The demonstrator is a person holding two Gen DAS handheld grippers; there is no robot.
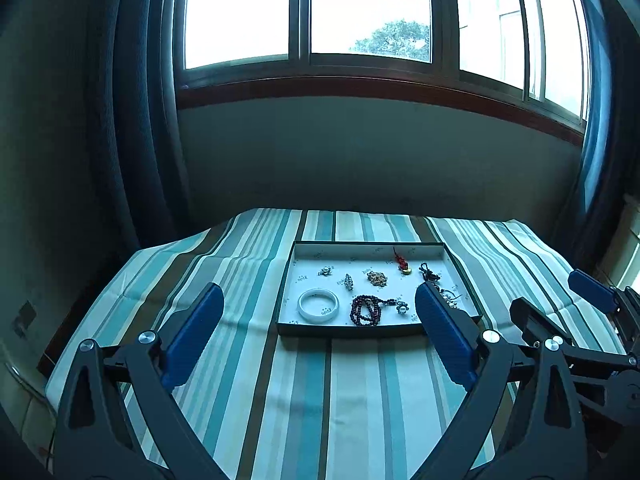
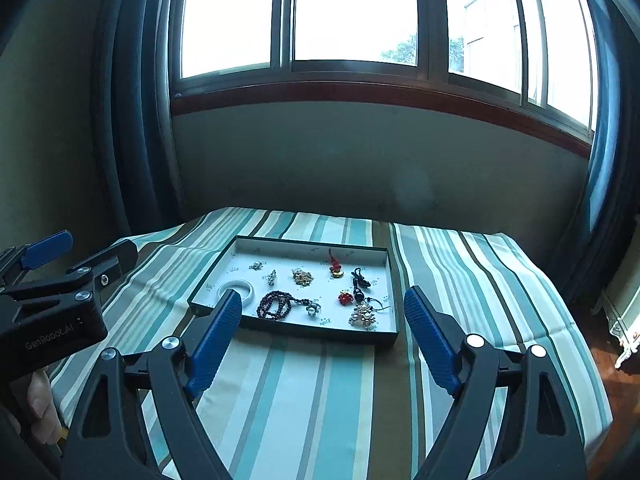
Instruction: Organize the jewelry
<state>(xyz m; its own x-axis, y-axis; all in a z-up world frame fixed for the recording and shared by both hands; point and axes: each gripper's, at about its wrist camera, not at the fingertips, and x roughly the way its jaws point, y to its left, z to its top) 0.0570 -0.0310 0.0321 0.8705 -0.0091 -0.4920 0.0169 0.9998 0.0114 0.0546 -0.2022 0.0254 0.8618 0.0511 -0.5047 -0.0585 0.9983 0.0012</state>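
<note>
A shallow dark-rimmed tray (image 1: pixel 286 330) (image 2: pixel 240 240) with a white floor lies on the striped cloth. In it lie a white bangle (image 1: pixel 318 305) (image 2: pixel 250 288), a dark bead string (image 1: pixel 366 310) (image 2: pixel 276 305), a gold chain heap (image 1: pixel 377 278) (image 2: pixel 303 277), a red charm (image 1: pixel 401 261) (image 2: pixel 335 266), a black knotted piece (image 1: pixel 429 273) (image 2: pixel 359 280) and small brooches. My left gripper (image 1: pixel 320 296) hangs open above the cloth, short of the tray's near edge, with nothing between its fingers. My right gripper (image 2: pixel 322 300) is likewise open and bare, beside the left one.
A table under a teal, white and brown striped cloth (image 1: pixel 348 400) (image 2: pixel 312 392) stands against a wall below a wide window (image 1: pixel 308 12). Dark curtains (image 1: pixel 136 100) hang at the left. White furniture (image 2: pixel 624 320) and a wooden floor show at the right.
</note>
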